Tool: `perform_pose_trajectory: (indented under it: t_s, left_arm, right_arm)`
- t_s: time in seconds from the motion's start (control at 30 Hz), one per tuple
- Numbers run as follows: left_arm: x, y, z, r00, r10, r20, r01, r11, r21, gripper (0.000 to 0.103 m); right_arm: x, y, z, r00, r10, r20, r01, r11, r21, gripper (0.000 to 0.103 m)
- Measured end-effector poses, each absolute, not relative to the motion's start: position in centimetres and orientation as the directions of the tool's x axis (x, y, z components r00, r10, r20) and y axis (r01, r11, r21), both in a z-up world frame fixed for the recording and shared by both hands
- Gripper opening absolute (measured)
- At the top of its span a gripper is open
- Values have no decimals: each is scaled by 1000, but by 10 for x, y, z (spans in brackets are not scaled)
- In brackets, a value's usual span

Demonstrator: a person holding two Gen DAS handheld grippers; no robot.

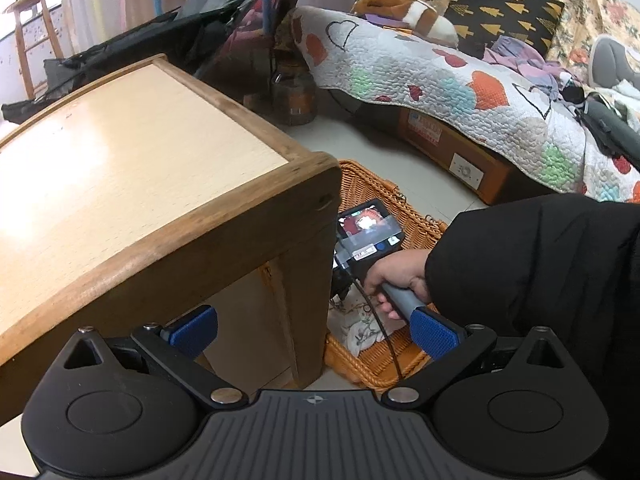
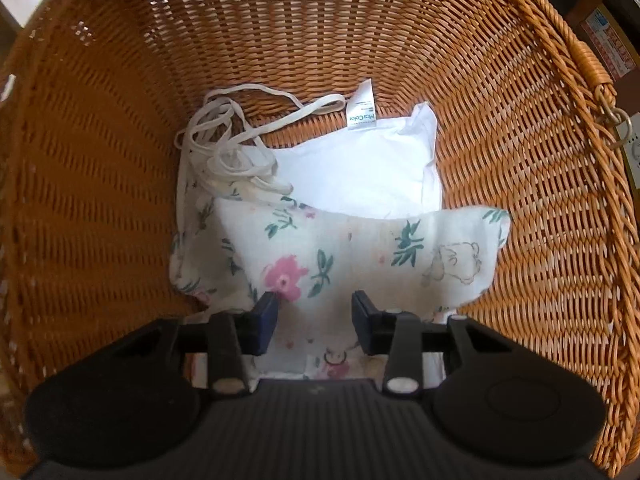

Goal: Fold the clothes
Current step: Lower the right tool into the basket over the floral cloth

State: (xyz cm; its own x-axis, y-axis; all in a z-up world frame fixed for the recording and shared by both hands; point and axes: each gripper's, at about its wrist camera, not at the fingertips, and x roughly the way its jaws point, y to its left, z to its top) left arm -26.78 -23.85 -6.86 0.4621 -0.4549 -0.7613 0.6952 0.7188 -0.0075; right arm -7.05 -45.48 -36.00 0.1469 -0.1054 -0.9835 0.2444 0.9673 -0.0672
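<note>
A small floral cloth lies bunched on the floor of a wicker basket, over a white garment with a label and tangled white straps. My right gripper points straight down into the basket, its fingers apart, with the near edge of the floral cloth between the tips; the pads do not press on it. In the left wrist view a hand holds that right gripper over the basket. My left gripper hangs wide open above the basket's near corner, with nothing in it.
A wooden table with a pale top stands directly left of the basket, its leg against the basket's side. A sofa with a patchwork quilt and cushions runs along the back right. A black sleeve fills the right side.
</note>
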Motion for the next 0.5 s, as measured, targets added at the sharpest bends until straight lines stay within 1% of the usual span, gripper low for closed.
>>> perform_pose_trajectory:
  t_s: [0.07, 0.17, 0.23, 0.37, 0.5]
  left_arm:
    - [-267, -237, -69, 464, -456, -759, 695, 719, -6, 103]
    - [-266, -236, -69, 466, -456, -759, 693, 721, -8, 103]
    - [-264, -236, -70, 468, -451, -760, 687, 726, -9, 103]
    - [-261, -236, -70, 466, -443, -765, 678, 735, -13, 103]
    - [-260, -238, -72, 463, -440, -769, 676, 737, -15, 103]
  right_arm:
    - [-69, -454, -364, 138, -115, -984, 244, 967, -78, 26]
    - [-68, -456, -371, 116, -109, -987, 268, 961, -74, 14]
    - [-68, -458, -373, 109, -99, -989, 290, 955, -64, 10]
    - [-67, -455, -374, 113, -105, -988, 286, 956, -68, 3]
    - [-68, -456, -370, 124, -103, -987, 293, 954, -63, 2]
